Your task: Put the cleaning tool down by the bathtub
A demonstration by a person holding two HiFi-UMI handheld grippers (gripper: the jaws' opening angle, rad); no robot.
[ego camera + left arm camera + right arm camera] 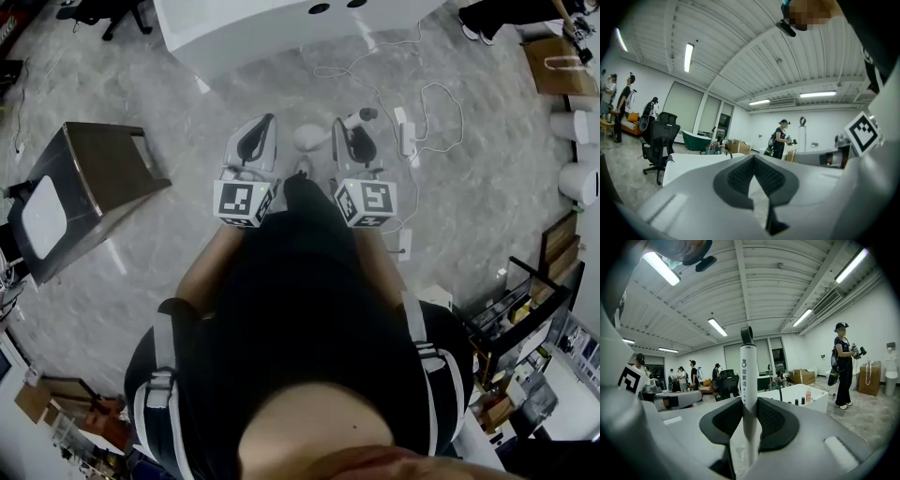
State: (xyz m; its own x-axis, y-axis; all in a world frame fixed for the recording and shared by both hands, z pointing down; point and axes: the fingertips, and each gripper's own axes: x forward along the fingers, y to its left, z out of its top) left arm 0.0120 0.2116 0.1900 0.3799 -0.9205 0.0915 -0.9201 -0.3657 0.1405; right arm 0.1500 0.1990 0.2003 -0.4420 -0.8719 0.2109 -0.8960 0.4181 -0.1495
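Note:
The cleaning tool (748,380) is a white stick handle with printed characters and a dark loop at its top. It stands upright between the pads of my right gripper (749,411), which is shut on it. In the head view the right gripper (349,127) is held out over the floor, and the handle's tip (364,114) pokes out past its jaws. My left gripper (265,122) is beside it; its pads (740,176) meet at the tips with nothing between them. The white bathtub (272,33) stands just ahead, and its rim (806,392) is also in the right gripper view.
A dark metal cabinet (94,183) stands at the left. A white cable and power strip (409,131) lie on the marble floor ahead right. Shelving (525,309) and paper rolls (574,127) are at the right. A person in black (843,366) stands beyond the tub.

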